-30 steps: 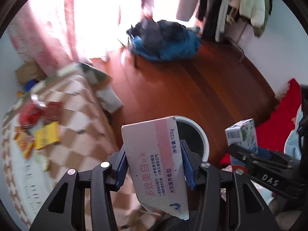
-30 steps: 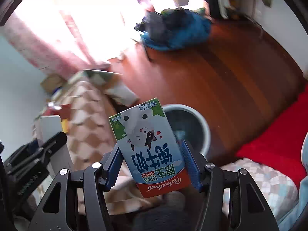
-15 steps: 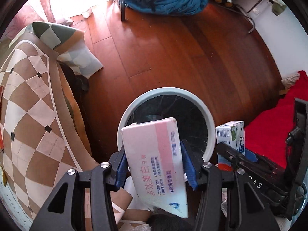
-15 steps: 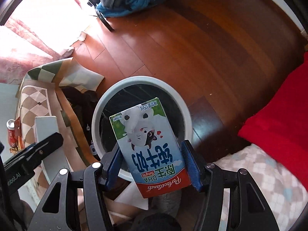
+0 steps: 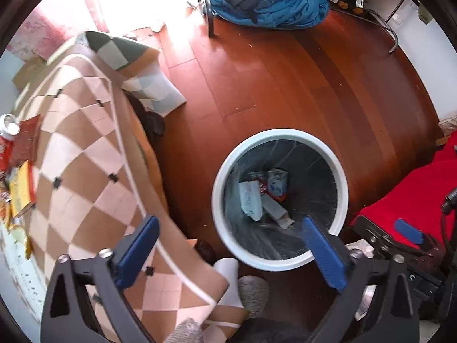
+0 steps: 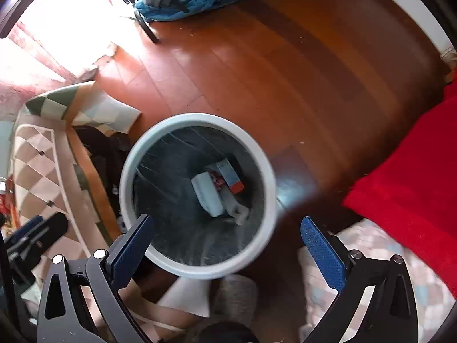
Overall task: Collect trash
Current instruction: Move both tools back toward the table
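A round white-rimmed trash bin [image 5: 340, 168] with a dark liner stands on the wooden floor; it also shows in the right wrist view [image 6: 267, 168]. At its bottom lie the pink-and-white box [image 5: 250, 198], the milk carton [image 5: 277, 184] and another small box; the right wrist view shows the box [image 6: 207, 194] and the carton [image 6: 231, 175] too. My left gripper [image 5: 228, 247] is open and empty above the bin's near rim. My right gripper [image 6: 227, 247] is open and empty above the same rim.
A checkered tablecloth [image 5: 82, 171] covers the table at left, with snack packets [image 5: 21, 188] and a can [image 5: 7, 131] on it. A red blanket [image 6: 408, 177] lies at right. A blue bundle on a chair [image 5: 265, 3] stands far across the floor.
Both grippers opened over the bin. The pink-and-white box and the milk carton dropped out of them and now lie at the bin's bottom.
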### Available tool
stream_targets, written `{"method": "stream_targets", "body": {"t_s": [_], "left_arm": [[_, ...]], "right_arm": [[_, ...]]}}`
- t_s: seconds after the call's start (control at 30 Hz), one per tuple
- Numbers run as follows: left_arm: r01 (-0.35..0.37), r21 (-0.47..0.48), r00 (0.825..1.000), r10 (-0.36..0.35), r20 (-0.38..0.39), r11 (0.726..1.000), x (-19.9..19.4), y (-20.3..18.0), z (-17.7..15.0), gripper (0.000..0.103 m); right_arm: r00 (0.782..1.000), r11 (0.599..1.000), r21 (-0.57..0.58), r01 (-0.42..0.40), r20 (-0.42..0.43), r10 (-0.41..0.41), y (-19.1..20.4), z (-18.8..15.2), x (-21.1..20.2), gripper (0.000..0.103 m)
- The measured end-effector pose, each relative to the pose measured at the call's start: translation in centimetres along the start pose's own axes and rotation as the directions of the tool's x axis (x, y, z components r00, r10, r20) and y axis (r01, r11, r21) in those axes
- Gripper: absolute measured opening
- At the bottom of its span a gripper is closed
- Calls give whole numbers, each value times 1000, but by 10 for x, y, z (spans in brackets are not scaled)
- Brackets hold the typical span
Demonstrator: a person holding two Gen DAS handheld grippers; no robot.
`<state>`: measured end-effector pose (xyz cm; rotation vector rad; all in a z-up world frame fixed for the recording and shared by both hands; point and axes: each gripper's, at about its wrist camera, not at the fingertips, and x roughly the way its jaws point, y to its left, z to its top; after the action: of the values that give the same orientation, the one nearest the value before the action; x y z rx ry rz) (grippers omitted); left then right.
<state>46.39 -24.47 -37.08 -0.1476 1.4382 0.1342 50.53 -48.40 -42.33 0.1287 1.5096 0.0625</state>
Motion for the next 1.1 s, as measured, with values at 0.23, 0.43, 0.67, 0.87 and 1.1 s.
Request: {"method": "stream_targets", "body": {"t_s": [0.23,0.43,0.67,0.87,1.1], "left_arm": [[-13,-7,999,13,34,1000,-24,4,-22,103],[-21,-1,996,21,86,1000,-52,3,-37,103],[-18,8,987,17,157,1000,-95,4,-57,103],[-9,-1,973,9,231,1000,-137,8,-72,103],[12,-9,951,-8,308,1000,-179,20,-89,103]], "right_arm": [[997,997,-44,69,35,-68,3,-29,-32,103],[994,995,-49,88,70,-84,4,-48,-61,103],[989,995,-65,82,130,-73,7,-67,-106,103],[978,997,-53,61,202,-49,7,-87,-154,103],[960,997,-63,43,280,-24,17,-111,-205,103]]}}
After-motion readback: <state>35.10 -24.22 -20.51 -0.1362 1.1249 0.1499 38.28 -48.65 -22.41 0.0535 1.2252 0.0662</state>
